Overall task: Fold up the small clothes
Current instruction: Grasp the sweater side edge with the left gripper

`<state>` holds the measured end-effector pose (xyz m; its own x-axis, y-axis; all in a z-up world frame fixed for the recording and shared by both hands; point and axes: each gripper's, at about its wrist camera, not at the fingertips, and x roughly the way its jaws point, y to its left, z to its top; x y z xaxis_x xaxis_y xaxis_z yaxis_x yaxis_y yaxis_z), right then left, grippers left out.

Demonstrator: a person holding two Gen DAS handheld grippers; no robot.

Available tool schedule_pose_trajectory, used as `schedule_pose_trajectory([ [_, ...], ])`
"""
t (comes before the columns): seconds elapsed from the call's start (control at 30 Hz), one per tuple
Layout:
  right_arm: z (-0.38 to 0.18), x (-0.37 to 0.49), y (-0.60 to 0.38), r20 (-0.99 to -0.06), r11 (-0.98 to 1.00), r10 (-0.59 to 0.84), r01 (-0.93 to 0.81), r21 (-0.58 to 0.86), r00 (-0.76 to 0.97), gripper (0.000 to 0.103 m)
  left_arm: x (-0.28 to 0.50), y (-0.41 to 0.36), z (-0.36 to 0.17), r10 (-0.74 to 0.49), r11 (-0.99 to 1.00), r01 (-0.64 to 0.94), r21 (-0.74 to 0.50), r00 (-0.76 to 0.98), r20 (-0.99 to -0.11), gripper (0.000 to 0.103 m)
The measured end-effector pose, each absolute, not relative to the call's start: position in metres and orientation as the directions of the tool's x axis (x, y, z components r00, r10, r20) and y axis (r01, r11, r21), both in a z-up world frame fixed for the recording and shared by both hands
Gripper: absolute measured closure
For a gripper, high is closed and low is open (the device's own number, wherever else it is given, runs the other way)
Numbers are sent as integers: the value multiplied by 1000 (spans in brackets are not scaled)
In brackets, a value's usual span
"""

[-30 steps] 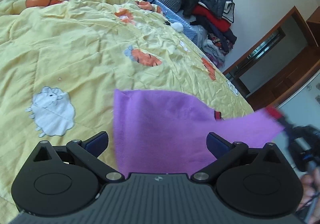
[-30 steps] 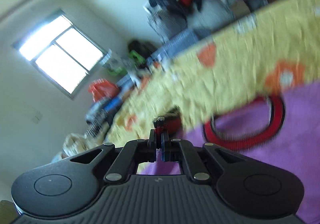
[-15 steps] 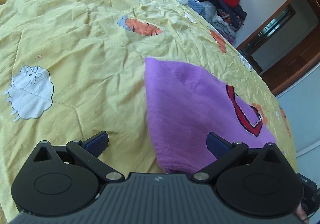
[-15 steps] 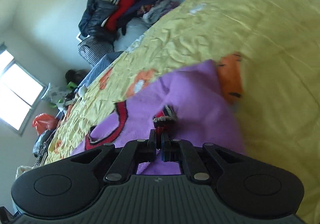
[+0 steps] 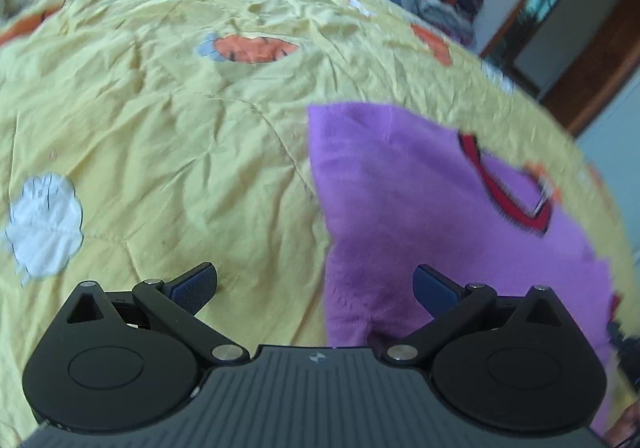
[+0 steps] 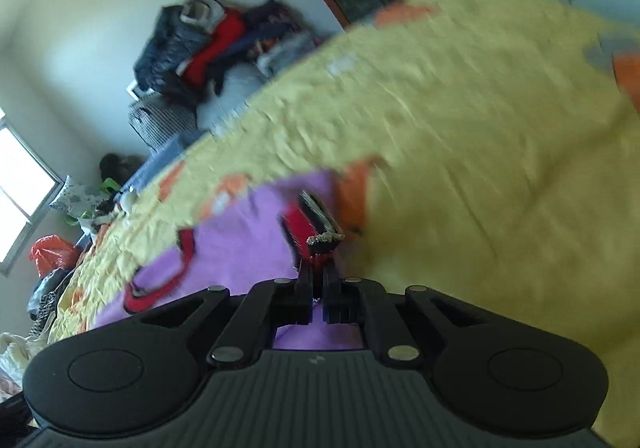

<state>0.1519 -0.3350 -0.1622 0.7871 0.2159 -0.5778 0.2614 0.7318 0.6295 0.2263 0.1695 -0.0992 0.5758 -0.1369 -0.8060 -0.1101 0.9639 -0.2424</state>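
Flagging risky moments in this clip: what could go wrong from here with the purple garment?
The right tool pinches only the red-trimmed edge of the purple sweater; it may slip out. The left tool is open, holding nothing, so the garment could drag and bunch on the wrinkled yellow quilt.

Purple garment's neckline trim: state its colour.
Red with a dark edge, on the purple garment; the neckline trim shows best in the left wrist view.

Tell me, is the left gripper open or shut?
Open. The left gripper has its fingers wide apart above the purple garment, with nothing pinched between them.
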Motion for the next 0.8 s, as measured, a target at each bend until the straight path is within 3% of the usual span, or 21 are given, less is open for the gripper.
schedule_pose_trajectory([
  [0.07,-156,152,-335,-594,744,213,265,614,776,98,228,161,-100,-89,981,-92,-169,558,-825,0],
  [0.13,-141,147,-330,-594,781,175,257,569,785,87,226,157,-94,-66,986,-87,-141,575,-816,1],
  [0.3,-116,133,-308,-537,866,198,111,488,820,86,209,140,-64,-233,958,28,-285,656,-717,0],
  [0.4,-124,145,-297,-516,884,221,53,465,827,86,212,109,-69,-271,959,120,-256,654,-706,0],
  [0.43,-130,153,-295,-538,881,231,60,470,811,86,215,98,-75,-270,962,155,-224,652,-708,0],
  [0.5,-141,166,-292,-615,881,275,63,470,739,86,221,78,-96,-158,984,167,-65,640,-752,0],
  [0.57,-131,153,-297,-580,877,253,69,475,774,84,224,74,-119,-47,981,174,83,635,-771,0],
  [0.67,-119,137,-309,-555,870,223,93,483,801,66,226,103,-121,-60,991,134,31,623,-780,0],
  [0.73,-114,136,-310,-540,883,213,77,463,814,35,228,121,-120,-28,994,101,45,627,-778,0],
  [0.8,-111,141,-309,-511,894,206,52,445,834,35,230,137,-121,-36,996,84,22,628,-778,0],
])
